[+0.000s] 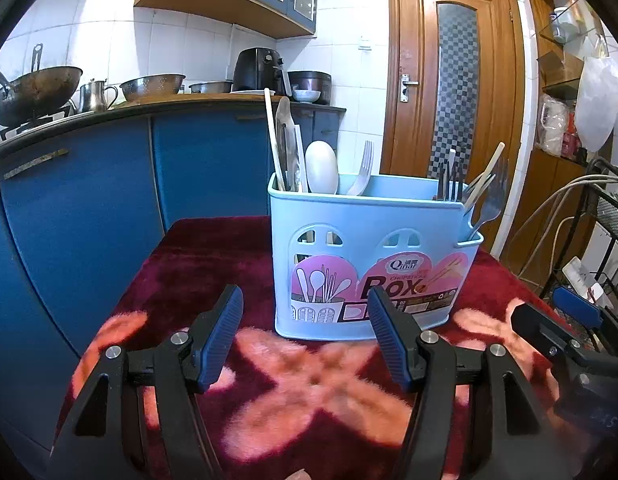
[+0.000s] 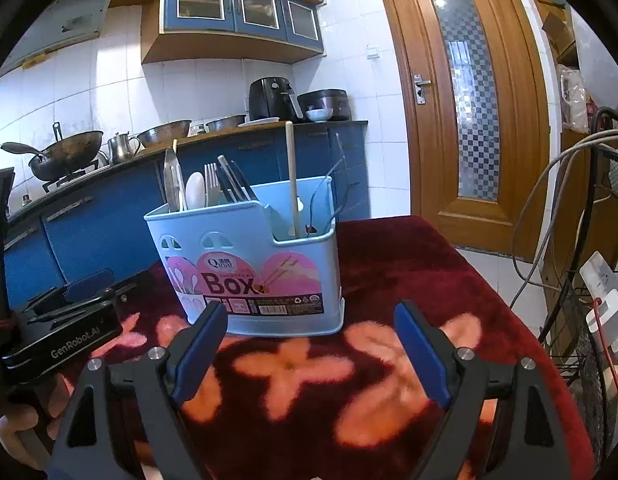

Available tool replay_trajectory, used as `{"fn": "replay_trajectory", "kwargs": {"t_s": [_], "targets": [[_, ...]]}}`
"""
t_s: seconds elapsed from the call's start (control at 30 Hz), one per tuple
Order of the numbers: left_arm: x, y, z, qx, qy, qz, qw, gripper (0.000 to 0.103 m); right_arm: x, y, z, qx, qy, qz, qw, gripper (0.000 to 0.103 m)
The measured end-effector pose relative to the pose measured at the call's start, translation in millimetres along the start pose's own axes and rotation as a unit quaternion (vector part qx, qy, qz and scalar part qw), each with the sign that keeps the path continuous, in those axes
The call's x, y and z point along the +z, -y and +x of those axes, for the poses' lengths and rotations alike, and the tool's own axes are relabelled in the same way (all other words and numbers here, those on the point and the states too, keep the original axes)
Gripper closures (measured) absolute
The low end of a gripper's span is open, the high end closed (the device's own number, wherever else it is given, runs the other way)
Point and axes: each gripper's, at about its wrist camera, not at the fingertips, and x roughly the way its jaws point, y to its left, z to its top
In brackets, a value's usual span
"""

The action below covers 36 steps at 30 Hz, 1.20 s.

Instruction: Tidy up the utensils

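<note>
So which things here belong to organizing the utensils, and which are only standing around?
Job: blue utensil box, white spoon, forks, wooden chopstick.
Around: wok, air fryer, metal jug, door.

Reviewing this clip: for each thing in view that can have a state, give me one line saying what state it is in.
Left tool: open, empty, above the cloth.
Right tool: open, empty.
Utensil box: upright on the red cloth, holding utensils.
White spoon: standing in the box's tall compartment.
Metal fork: leaning in the low end compartment.
Wooden door: shut.
</note>
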Motion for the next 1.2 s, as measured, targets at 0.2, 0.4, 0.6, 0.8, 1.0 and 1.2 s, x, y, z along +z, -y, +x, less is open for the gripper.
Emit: {"fn": "replay_trajectory", "kwargs": {"t_s": [0.2, 0.4, 0.6, 0.8, 1.0, 1.2], "targets": [[-2.5, 0.6, 4.9, 0.0, -0.006, 0.004, 1.0, 0.037, -1.1, 2.5, 1.9, 0.001, -0.004, 0.006, 1.0, 0.016], [-3.1, 1.1, 4.9, -0.001, -0.004, 0.008, 1.0, 0.037, -1.2, 2.1, 1.9, 0.001, -0.004, 0.005, 1.0, 0.016], [-2.9, 0.8, 4.8, -0.001, -0.004, 0.006, 1.0, 0.037, -1.2, 2.5, 1.3, 0.001, -0.004, 0.005, 1.0, 0.016], [-2.8, 0.6, 4.0, -0.002, -0.003, 0.006, 1.0, 0.037, -1.3, 2.2, 1.2, 0.001, -0.004, 0.004, 1.0, 0.016], [-2.9, -0.1, 4.1, -0.003, -0.004, 0.004, 1.0, 0.037, -1.3, 2.2, 1.2, 0.001, -0.004, 0.004, 1.0, 0.016], [-2.9, -0.8, 4.0, -0.003, -0.003, 0.003, 1.0, 0.037, -1.3, 2.2, 1.3, 0.001, -0.004, 0.003, 1.0, 0.016]]}}
